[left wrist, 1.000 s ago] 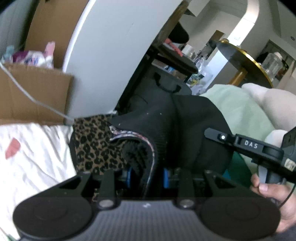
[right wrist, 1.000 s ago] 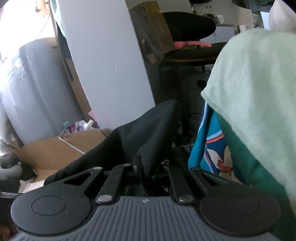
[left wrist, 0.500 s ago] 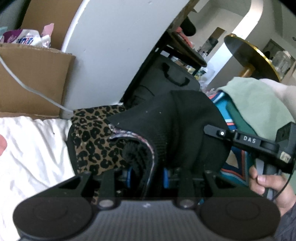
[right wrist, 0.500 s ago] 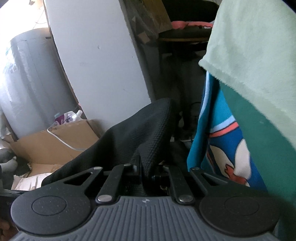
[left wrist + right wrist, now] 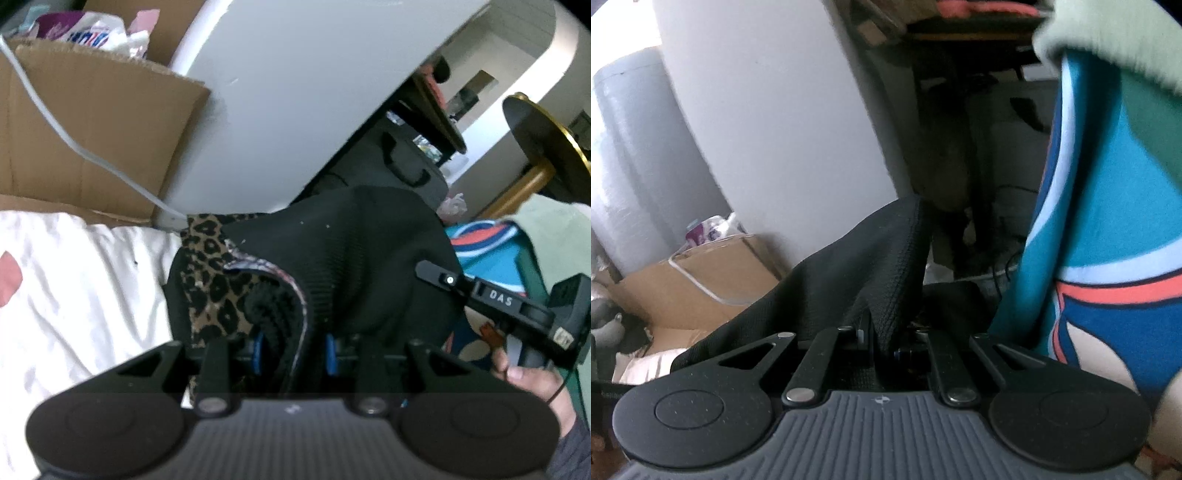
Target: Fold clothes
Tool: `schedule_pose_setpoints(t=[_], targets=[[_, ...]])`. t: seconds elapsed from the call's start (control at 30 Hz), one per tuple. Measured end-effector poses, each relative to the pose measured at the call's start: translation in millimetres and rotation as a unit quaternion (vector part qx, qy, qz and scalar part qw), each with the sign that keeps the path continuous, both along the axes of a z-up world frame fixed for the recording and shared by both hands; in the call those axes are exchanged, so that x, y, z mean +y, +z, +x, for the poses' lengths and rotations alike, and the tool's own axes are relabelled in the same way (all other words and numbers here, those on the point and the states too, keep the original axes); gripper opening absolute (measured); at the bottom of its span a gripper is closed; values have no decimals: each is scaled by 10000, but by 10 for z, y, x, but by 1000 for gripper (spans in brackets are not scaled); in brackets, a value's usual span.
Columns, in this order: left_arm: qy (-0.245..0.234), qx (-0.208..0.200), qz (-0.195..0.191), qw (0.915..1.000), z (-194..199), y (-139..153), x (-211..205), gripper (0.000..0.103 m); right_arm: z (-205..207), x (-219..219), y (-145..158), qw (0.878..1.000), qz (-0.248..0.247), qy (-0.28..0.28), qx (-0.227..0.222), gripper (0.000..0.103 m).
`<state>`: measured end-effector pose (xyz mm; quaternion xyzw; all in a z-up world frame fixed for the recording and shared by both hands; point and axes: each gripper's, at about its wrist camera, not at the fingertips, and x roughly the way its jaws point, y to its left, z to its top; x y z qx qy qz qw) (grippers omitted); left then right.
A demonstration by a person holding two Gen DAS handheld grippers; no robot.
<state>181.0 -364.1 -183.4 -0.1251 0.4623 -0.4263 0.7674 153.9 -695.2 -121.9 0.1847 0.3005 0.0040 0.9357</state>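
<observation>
A cardboard box (image 5: 92, 122) stands past the far edge of the bed (image 5: 74, 295), with crumpled wrappers (image 5: 96, 31) in it and a white cable (image 5: 74, 144) trailing across its front. A white curved panel (image 5: 295, 92) rises beside it. Further right are a black bag (image 5: 399, 173) and a gold-rimmed round table (image 5: 539, 147).

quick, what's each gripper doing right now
Left gripper: closed on the black garment, at its leopard-lined edge.
Right gripper: closed on the same black garment.

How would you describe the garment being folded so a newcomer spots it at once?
Start at the white bedding. At its edge, a black knit garment hangs pinched in both grippers. Unlike the teal cartoon fabric beside it, it has a leopard-print lining.
</observation>
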Motion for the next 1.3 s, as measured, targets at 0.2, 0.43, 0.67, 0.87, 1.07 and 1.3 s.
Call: schedule_pose_setpoints(t=[0.2, 0.43, 0.67, 0.87, 1.07, 1.3], targets=[[222, 465, -98, 9986, 200, -233, -21, 32, 229, -31, -205, 9995, 15, -122, 295, 9], [551, 892, -202, 9943, 373, -474, -52, 33, 535, -92, -509, 9977, -307, -82, 592, 9], [655, 1076, -229, 9918, 463, -639, -44, 37, 752, 73, -825, 9913, -997, -104, 858, 17], [592, 927, -162, 9938, 496, -504, 16, 59, 697, 98, -649, 9925, -981, -247, 693, 21], [585, 843, -147, 9946, 606, -432, 33, 63, 510, 190, -409, 9959, -769, -401, 272, 34], [745, 1348, -475, 9869, 805, -571, -60, 77, 149, 472, -334, 9911, -1176, -614, -123, 42]])
